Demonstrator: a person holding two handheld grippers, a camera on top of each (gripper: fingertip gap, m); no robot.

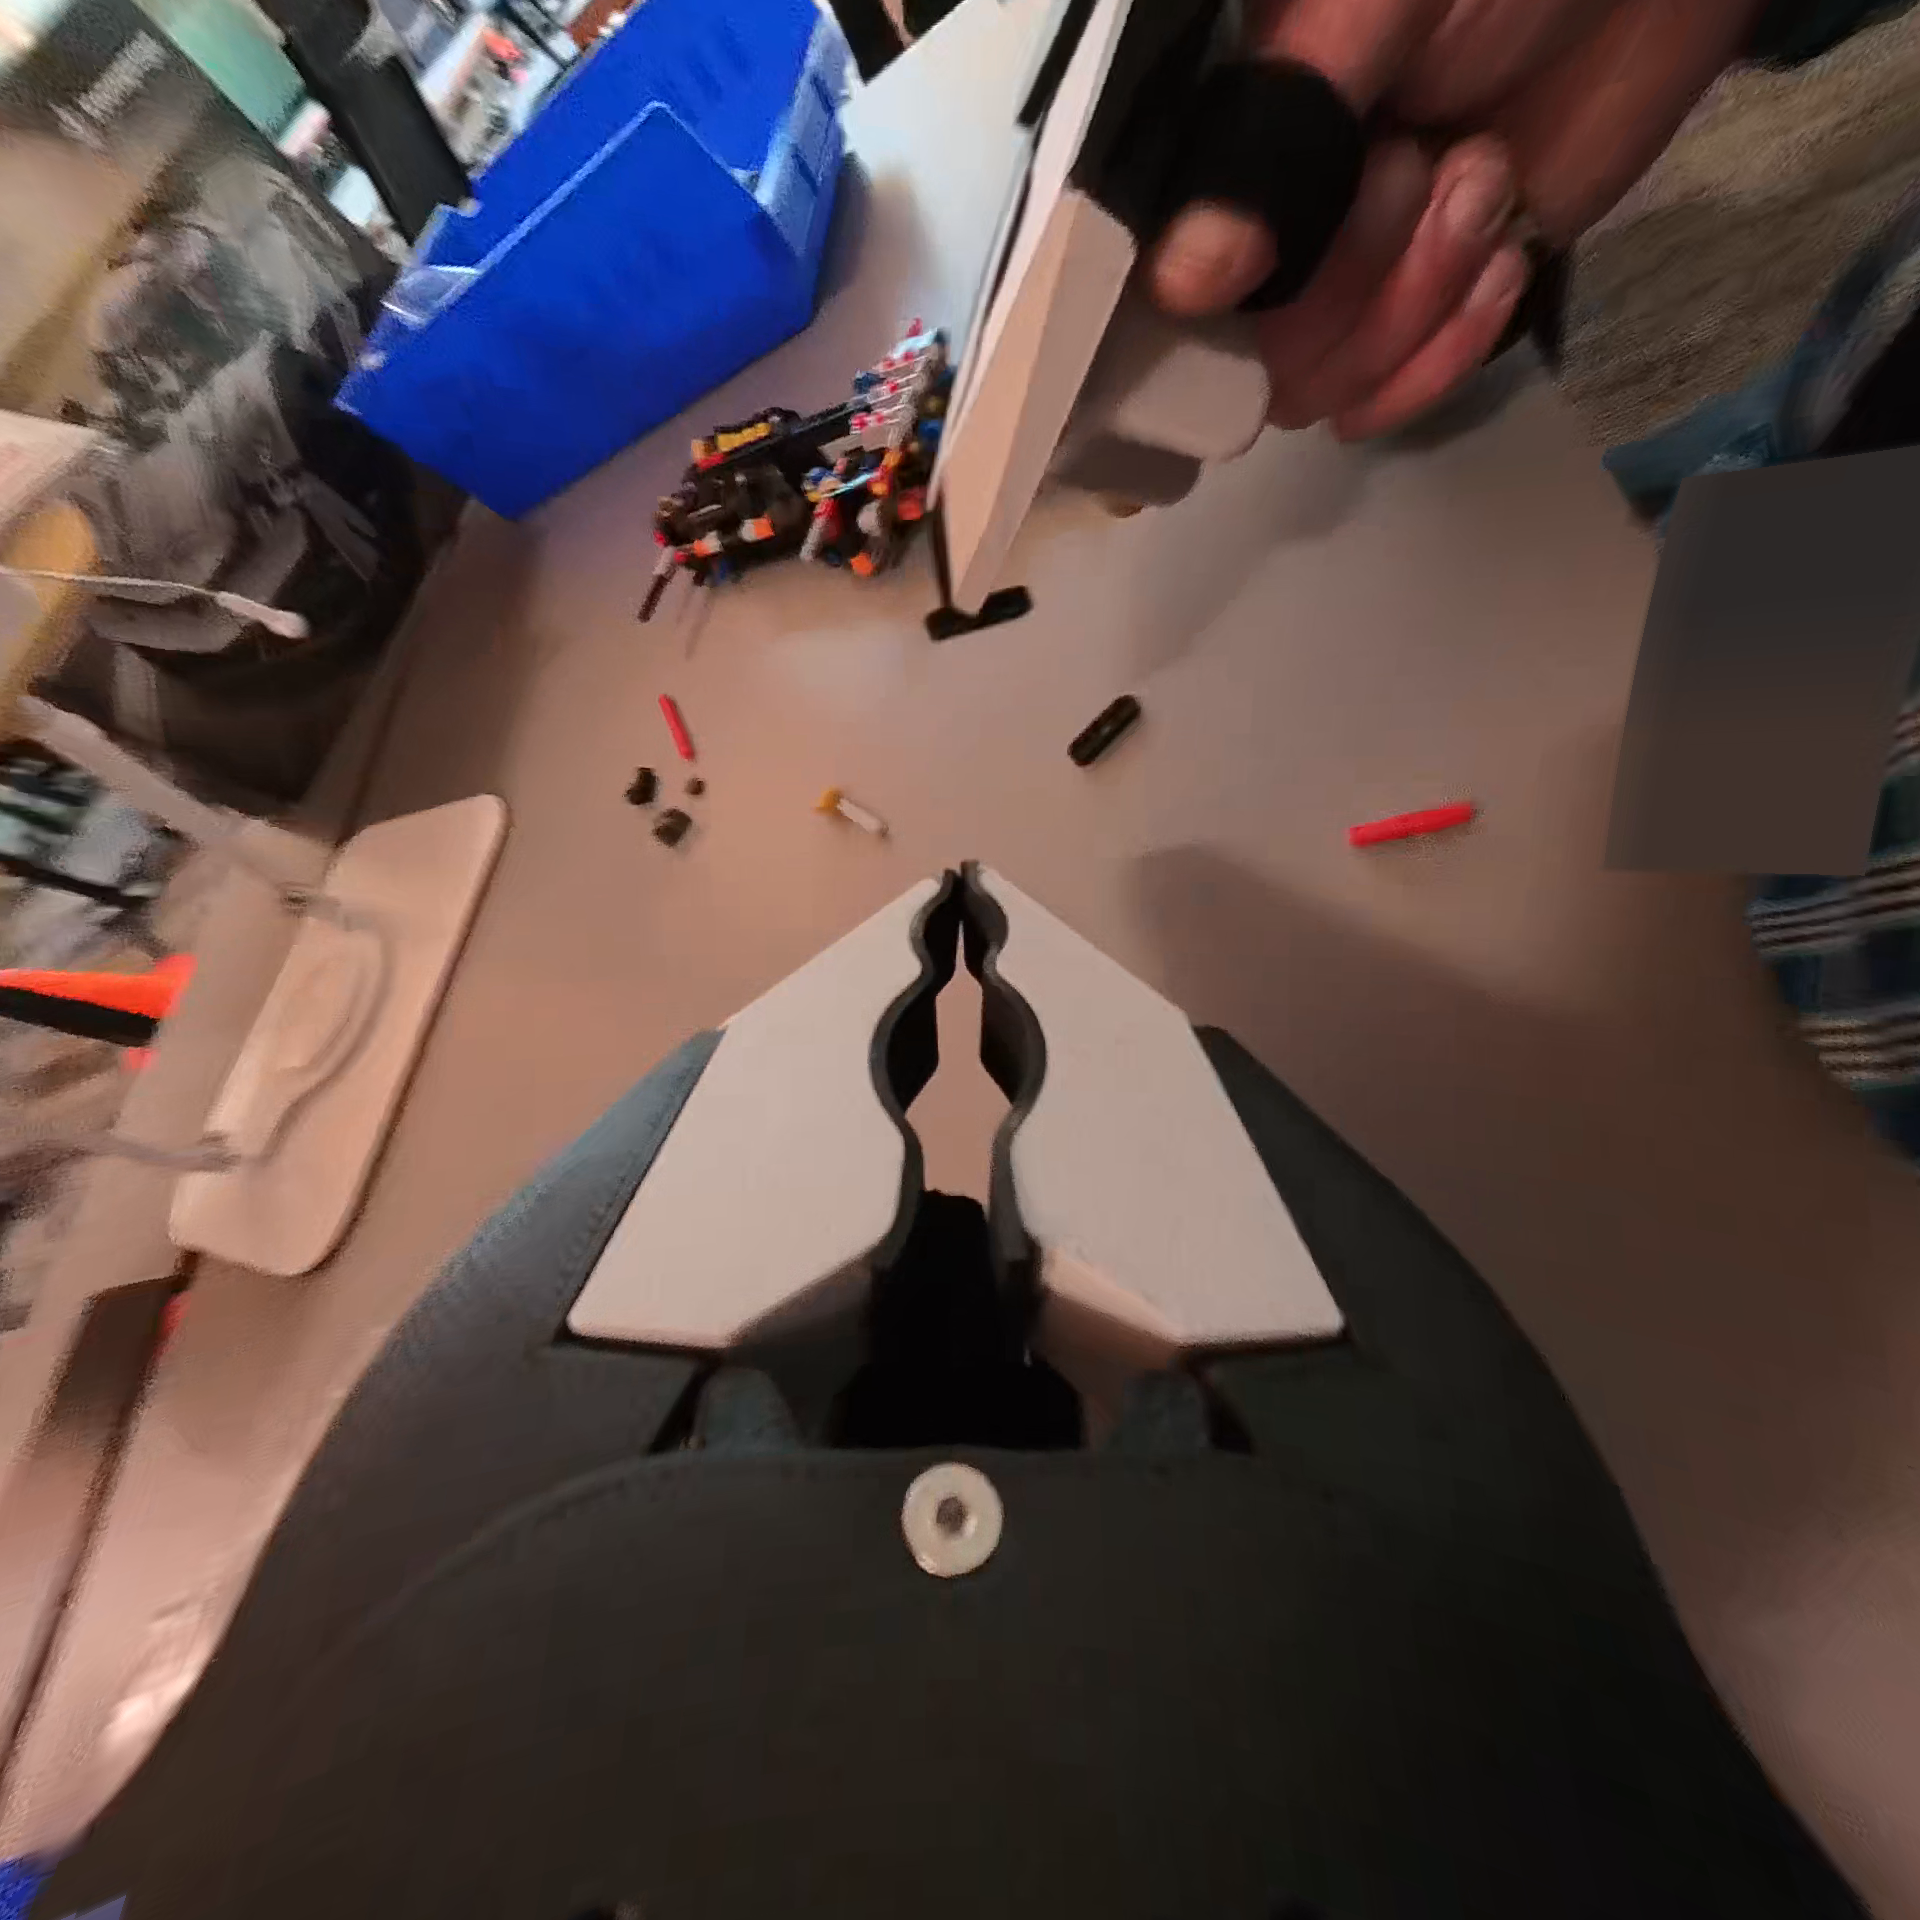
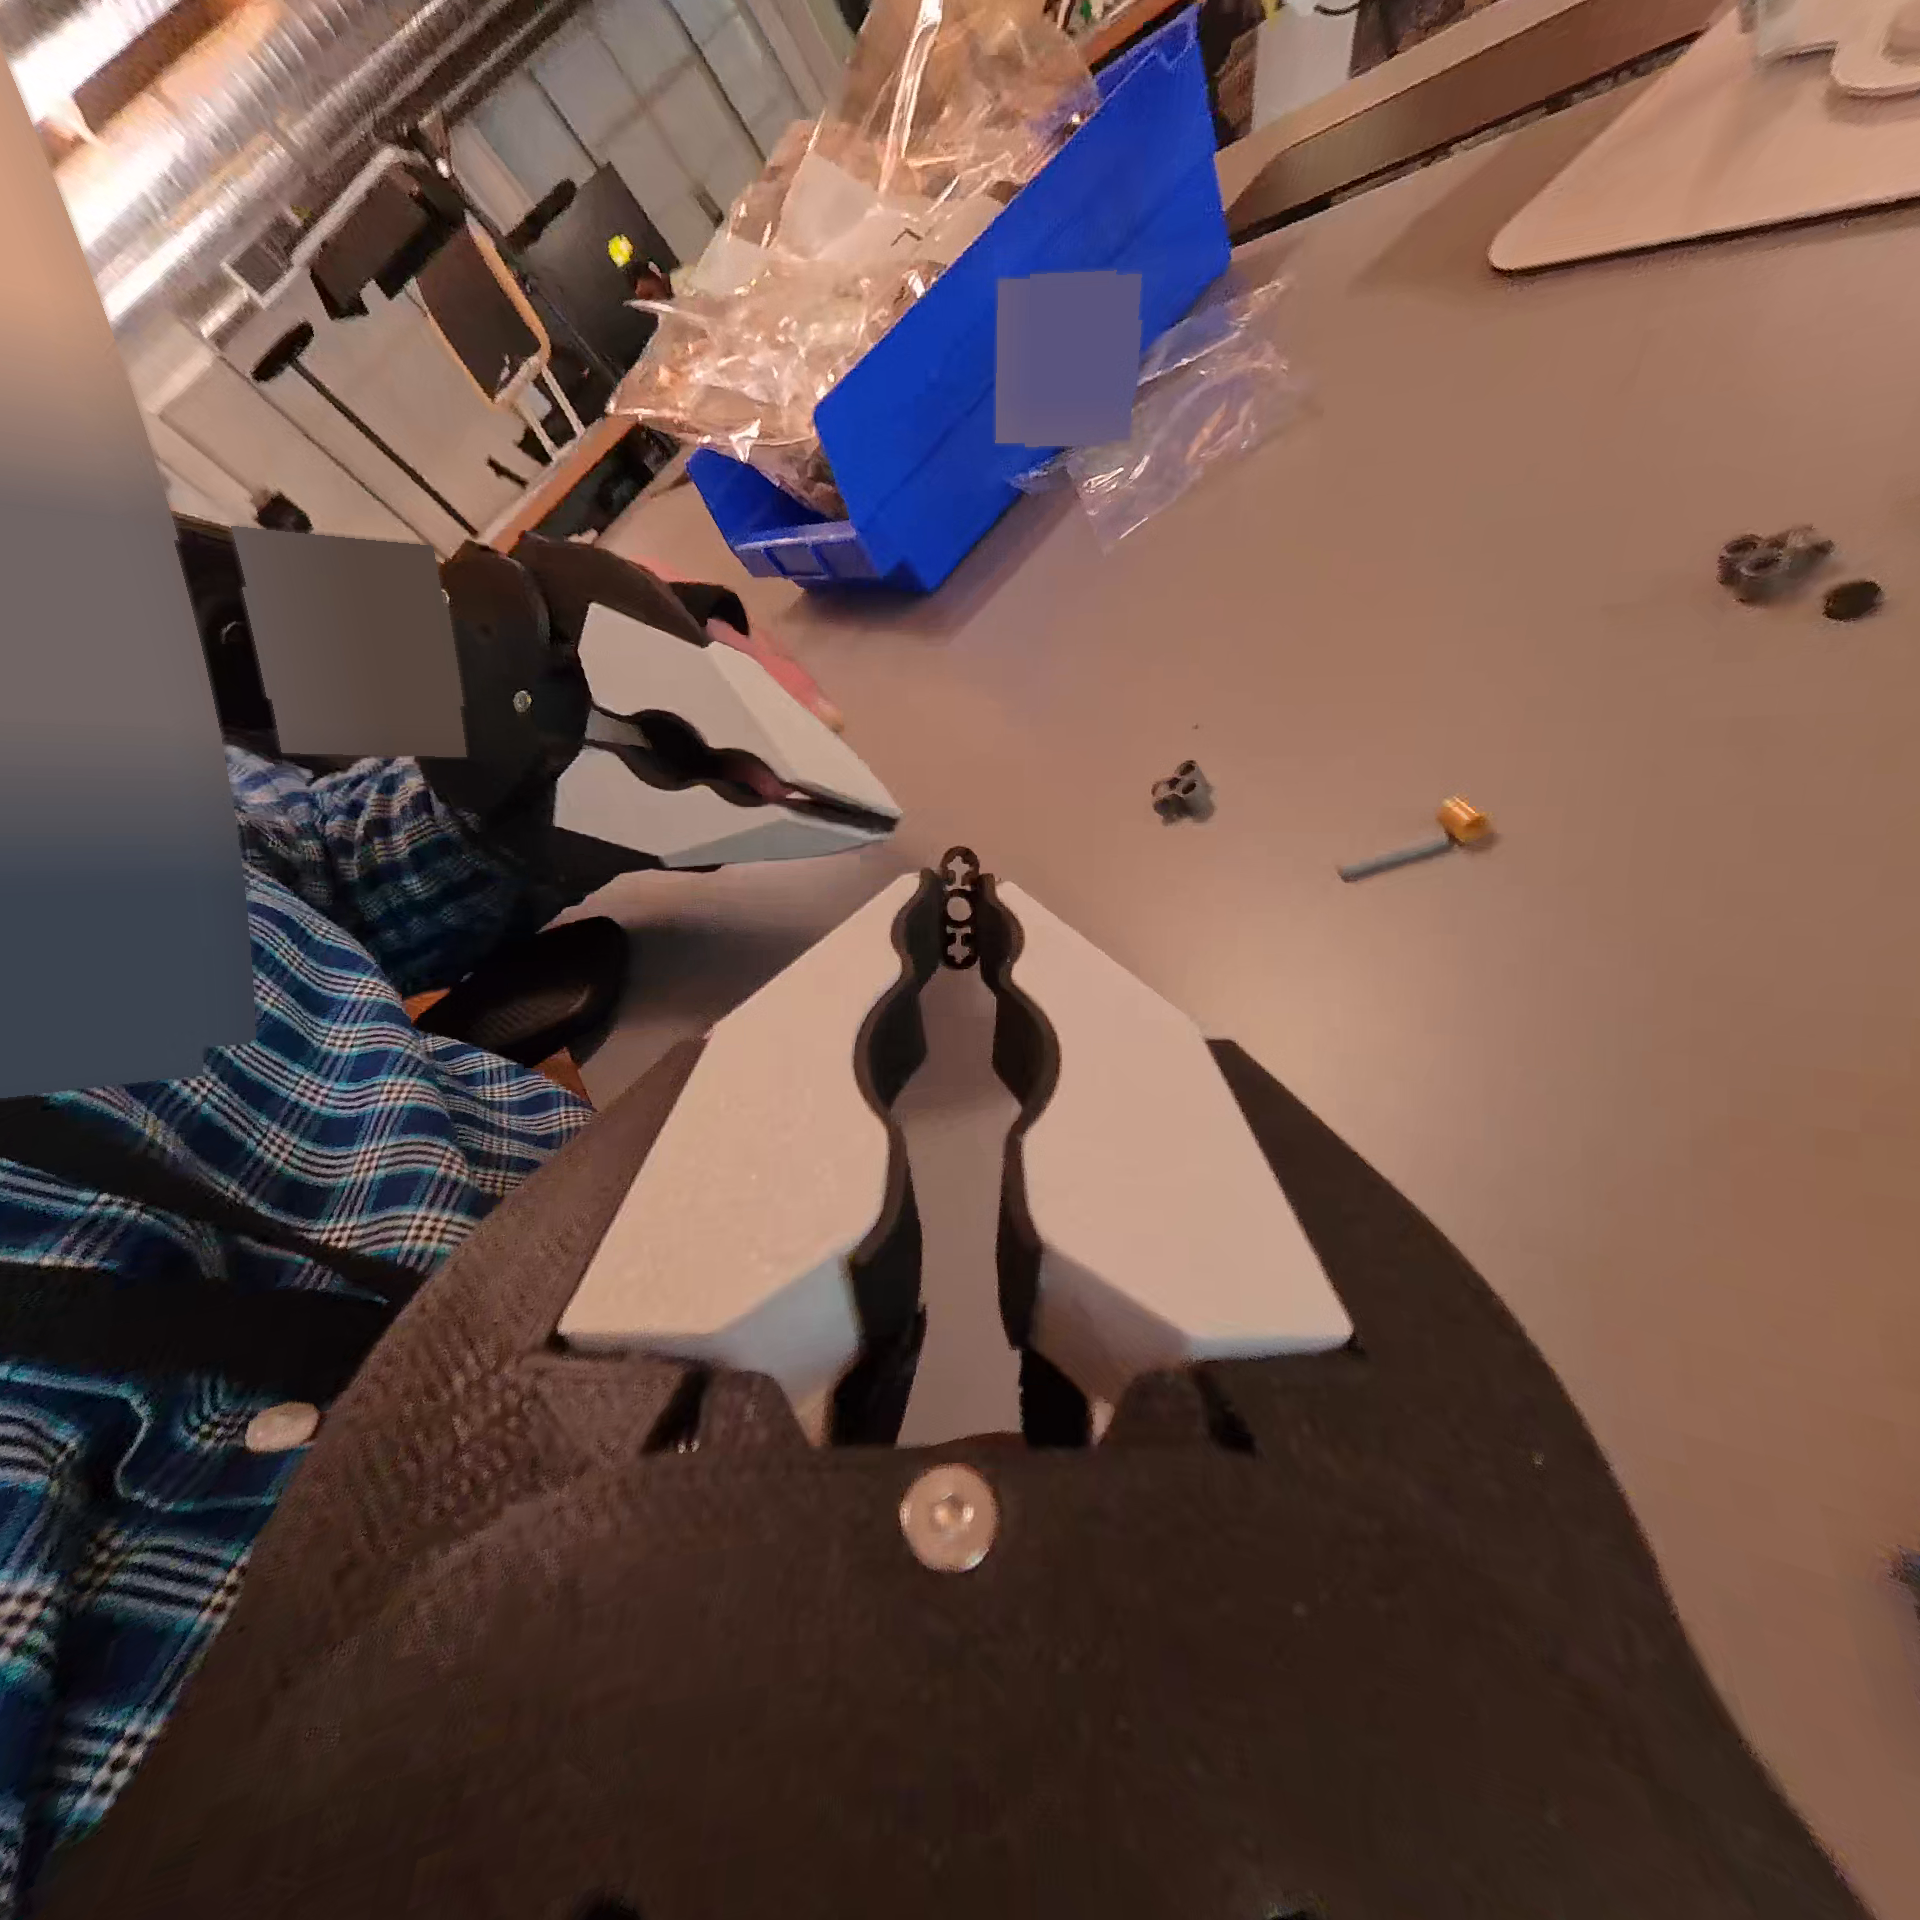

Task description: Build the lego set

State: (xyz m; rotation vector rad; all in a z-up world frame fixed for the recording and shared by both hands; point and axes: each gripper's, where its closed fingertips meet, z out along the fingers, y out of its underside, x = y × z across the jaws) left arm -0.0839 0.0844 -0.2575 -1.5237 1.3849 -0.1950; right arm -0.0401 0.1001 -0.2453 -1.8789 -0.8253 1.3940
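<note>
My left gripper (image 1: 961, 883) is shut and empty, hovering over the grey table. My right gripper (image 2: 958, 883) is shut on a small black holed beam (image 2: 958, 912) that sticks out past its tips. In the left wrist view the right gripper (image 1: 964, 584), held by a hand, hangs tip-down with the black beam (image 1: 982, 611) near the table, just right of the partly built lego model (image 1: 800, 478). In the right wrist view the left gripper (image 2: 883, 821) sits close to the left of my right tips, jaws together.
Loose parts lie on the table: two red axles (image 1: 675, 724) (image 1: 1411, 824), small black bits (image 1: 660, 800), a black connector (image 1: 1103, 729), a yellow-tipped pin (image 1: 852, 812), a grey connector (image 2: 1182, 790), grey gear parts (image 2: 1766, 561). A blue bin (image 1: 623, 260) holds plastic bags at the back.
</note>
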